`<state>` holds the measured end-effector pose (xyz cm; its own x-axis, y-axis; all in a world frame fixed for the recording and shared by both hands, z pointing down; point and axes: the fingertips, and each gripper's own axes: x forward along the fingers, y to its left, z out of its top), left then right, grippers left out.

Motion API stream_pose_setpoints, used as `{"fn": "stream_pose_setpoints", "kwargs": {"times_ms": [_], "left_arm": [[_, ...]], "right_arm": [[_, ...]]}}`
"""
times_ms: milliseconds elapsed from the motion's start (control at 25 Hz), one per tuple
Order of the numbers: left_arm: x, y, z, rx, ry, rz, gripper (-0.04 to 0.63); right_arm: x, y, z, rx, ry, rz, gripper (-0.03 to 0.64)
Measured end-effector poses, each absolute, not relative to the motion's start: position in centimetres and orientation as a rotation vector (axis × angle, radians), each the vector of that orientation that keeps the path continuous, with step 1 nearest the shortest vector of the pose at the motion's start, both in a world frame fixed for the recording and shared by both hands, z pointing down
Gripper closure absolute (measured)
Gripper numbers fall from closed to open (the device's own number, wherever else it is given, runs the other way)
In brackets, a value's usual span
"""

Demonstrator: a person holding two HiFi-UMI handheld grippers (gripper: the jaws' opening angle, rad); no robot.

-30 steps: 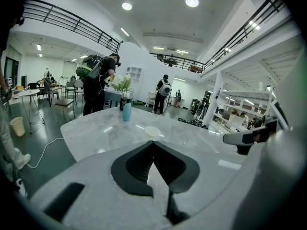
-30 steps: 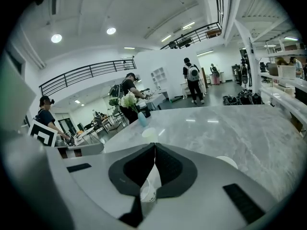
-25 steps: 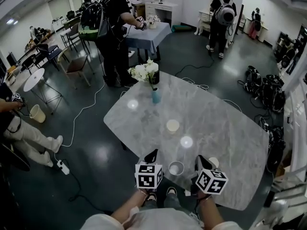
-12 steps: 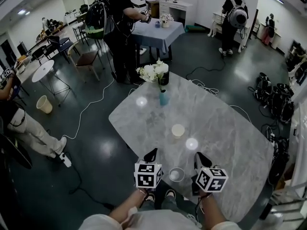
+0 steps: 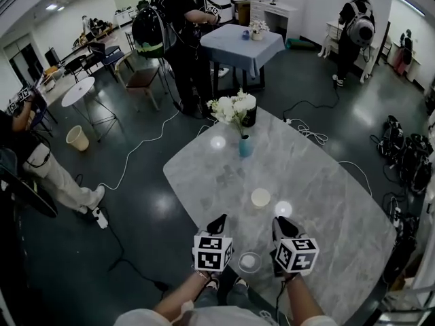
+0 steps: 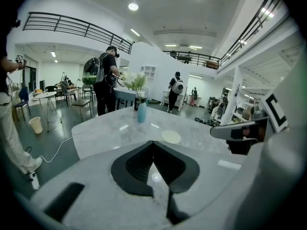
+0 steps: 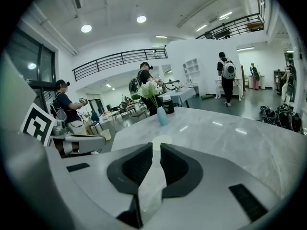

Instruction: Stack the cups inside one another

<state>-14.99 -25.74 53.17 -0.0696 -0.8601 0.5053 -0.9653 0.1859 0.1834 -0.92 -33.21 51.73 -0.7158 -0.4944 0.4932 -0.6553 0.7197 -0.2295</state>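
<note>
A cream paper cup (image 5: 260, 197) stands upright on the marble table (image 5: 319, 182), ahead of both grippers. It also shows past the jaws as the cream cup (image 6: 171, 136) in the left gripper view and the cream cup (image 7: 160, 139) in the right gripper view. A clear cup (image 5: 249, 262) stands near the front edge, between the two marker cubes. My left gripper (image 5: 217, 221) is shut and holds nothing, its jaws meeting at the tip of the left gripper (image 6: 152, 144). My right gripper (image 5: 279, 224) is shut too, with only a pale slit between the jaws of the right gripper (image 7: 156, 146).
A blue vase (image 5: 245, 146) with white flowers (image 5: 234, 107) stands at the table's far end beside a dark jar (image 5: 249, 117). Cables trail over the floor. People stand by a blue-clothed table (image 5: 245, 46) behind.
Both grippers have moved forward over the table toward the cream cup, the right one farther. A cream cup seen beside the right gripper a second ago is now hidden behind its marker cube.
</note>
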Motion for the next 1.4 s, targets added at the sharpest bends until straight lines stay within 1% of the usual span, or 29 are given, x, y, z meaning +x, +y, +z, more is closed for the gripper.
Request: {"fn": "stream_pose_setpoints", "kwargs": {"times_ms": [200,920,1400], "left_arm": [[-15.0,-26.6,54.1,1.672,-1.970,0.283,0.600],[-15.7,-27.4,58.1,1.569,-1.973,0.296,0.600],[-16.3,-27.0,60.7,1.518,-1.960,0.301,0.600]], "right_arm": [[-2.4,-34.3,53.2,0.819,-2.520,0.547,0.598],[-5.4,-36.0,59.4,0.717,-2.432,0.572,0.435],[-7.3,-37.0,62.4,0.712,-2.388,0.542,0.405]]}}
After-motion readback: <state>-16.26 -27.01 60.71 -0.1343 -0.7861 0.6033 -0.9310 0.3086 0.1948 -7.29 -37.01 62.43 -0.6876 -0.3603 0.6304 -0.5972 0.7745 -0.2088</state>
